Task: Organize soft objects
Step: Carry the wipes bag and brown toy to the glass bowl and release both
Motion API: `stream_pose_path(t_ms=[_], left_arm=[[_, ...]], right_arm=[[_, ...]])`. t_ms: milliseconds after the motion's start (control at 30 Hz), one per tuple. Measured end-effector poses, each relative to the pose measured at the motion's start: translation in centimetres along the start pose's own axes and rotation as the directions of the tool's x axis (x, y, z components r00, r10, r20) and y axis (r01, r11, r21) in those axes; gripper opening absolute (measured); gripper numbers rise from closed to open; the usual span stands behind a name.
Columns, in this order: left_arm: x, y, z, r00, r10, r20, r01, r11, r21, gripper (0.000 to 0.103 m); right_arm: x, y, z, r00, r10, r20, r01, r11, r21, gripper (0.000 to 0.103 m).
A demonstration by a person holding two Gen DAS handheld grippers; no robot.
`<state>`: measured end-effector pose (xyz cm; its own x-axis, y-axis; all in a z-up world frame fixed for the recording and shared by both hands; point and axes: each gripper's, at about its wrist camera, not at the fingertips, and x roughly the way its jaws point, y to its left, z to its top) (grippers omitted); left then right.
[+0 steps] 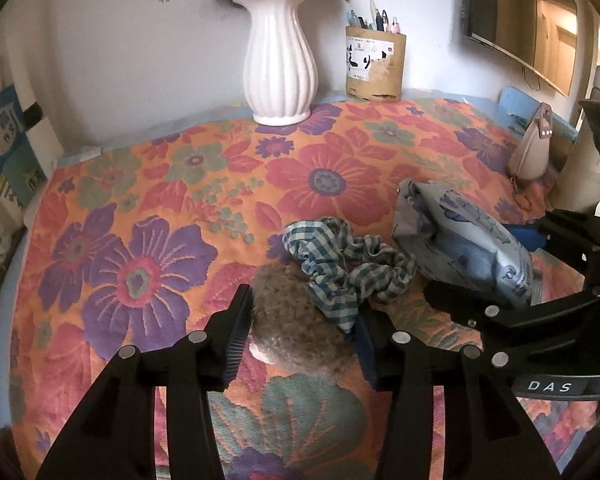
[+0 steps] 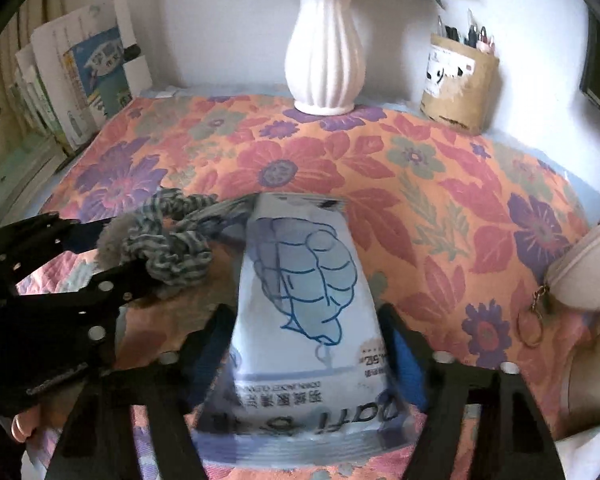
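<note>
My left gripper [image 1: 300, 340] is shut on a fuzzy brown soft ball [image 1: 296, 320], low over the floral tablecloth [image 1: 140, 200]. A green checked scrunchie [image 1: 340, 264] lies against the ball's far side. My right gripper [image 2: 304, 344] is shut on a pale blue wipes pack [image 2: 304, 304] with a blue line drawing; the pack also shows in the left wrist view [image 1: 468, 240], right of the scrunchie. The scrunchie [image 2: 172, 240] and ball [image 2: 112, 244] show left of the pack in the right wrist view, with the left gripper [image 2: 100, 264] around them.
A white ribbed vase [image 1: 280, 68] with blue flowers and a cardboard pen holder [image 1: 374, 64] stand at the back by the wall. Books [image 2: 80, 76] lean at the left edge. A beige pouch [image 2: 584, 268] with a key ring lies at the right.
</note>
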<state>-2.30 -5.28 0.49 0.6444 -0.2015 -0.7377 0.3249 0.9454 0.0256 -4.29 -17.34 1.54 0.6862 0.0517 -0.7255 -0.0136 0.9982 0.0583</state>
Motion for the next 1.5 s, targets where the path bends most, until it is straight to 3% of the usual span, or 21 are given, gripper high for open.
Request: stream_pose_path(t_ms=[267, 367, 467, 600, 700, 800, 1000, 1133, 1200, 1267, 1300, 1367, 1500], left_arm=[[-0.5, -1.0, -0.3, 0.999, 0.041, 0.023, -0.042, 0.999, 0.034, 0.037], [-1.2, -1.6, -0.8, 0.998, 0.047, 0.030, -0.048, 0.998, 0.037, 0.037], [-2.1, -2.9, -1.6, 1.000, 0.000, 0.026, -0.002, 0.997, 0.077, 0.037], [-4.2, -4.6, -2.3, 0.995, -0.099, 0.028, 0.097, 0.994, 0.059, 0.036], [-6.2, -6.1, -2.1, 0.984, -0.170, 0.057, 0.167, 0.985, 0.045, 0.036], [-8.6, -8.4, -1.6, 0.974, -0.203, 0.099, 0.194, 0.977, 0.091, 0.036], [-13.4, -13.5, 0.5, 0.929, -0.330, 0.164, 0.299, 0.935, 0.188, 0.036], [-15.9, -18.4, 1.9, 0.895, -0.413, 0.171, 0.358, 0.891, 0.280, 0.037], [-16.8, -20.9, 2.7, 0.869, -0.470, 0.154, 0.408, 0.858, 0.313, 0.037], [-17.2, -22.7, 3.8, 0.824, -0.552, 0.125, 0.496, 0.811, 0.310, 0.037], [-17.4, -23.8, 4.5, 0.811, -0.572, 0.124, 0.515, 0.799, 0.311, 0.037], [-17.6, -25.9, 5.7, 0.806, -0.577, 0.132, 0.517, 0.794, 0.319, 0.037], [-16.5, -30.5, 9.1, 0.799, -0.589, 0.123, 0.539, 0.792, 0.287, 0.037]], right_arm=[[-0.8, 0.4, -0.7, 1.000, -0.028, -0.014, 0.028, 1.000, 0.006, 0.064], [-1.8, 0.4, -1.9, 1.000, -0.001, -0.025, 0.003, 0.999, 0.049, 0.063], [-3.5, -0.3, -3.7, 0.998, 0.054, -0.035, -0.049, 0.989, 0.139, 0.063], [-6.1, -2.8, -5.6, 0.976, 0.218, -0.016, -0.201, 0.923, 0.328, 0.062], [-8.7, -4.2, -6.7, 0.966, 0.256, 0.045, -0.253, 0.886, 0.389, 0.062], [-11.8, -5.5, -7.4, 0.962, 0.254, 0.104, -0.274, 0.868, 0.413, 0.062], [-18.5, -9.4, -9.0, 0.957, 0.197, 0.214, -0.276, 0.848, 0.453, 0.062], [-22.6, -12.9, -11.0, 0.956, 0.123, 0.265, -0.244, 0.836, 0.491, 0.062], [-24.3, -14.8, -12.1, 0.956, 0.069, 0.283, -0.214, 0.828, 0.518, 0.062], [-25.8, -16.8, -13.1, 0.951, 0.032, 0.307, -0.202, 0.817, 0.541, 0.062], [-26.7, -18.0, -13.7, 0.944, 0.022, 0.330, -0.212, 0.807, 0.551, 0.062], [-28.0, -20.5, -14.6, 0.931, -0.010, 0.365, -0.218, 0.787, 0.577, 0.062], [-30.5, -25.9, -15.4, 0.922, -0.146, 0.358, -0.129, 0.756, 0.641, 0.062]])
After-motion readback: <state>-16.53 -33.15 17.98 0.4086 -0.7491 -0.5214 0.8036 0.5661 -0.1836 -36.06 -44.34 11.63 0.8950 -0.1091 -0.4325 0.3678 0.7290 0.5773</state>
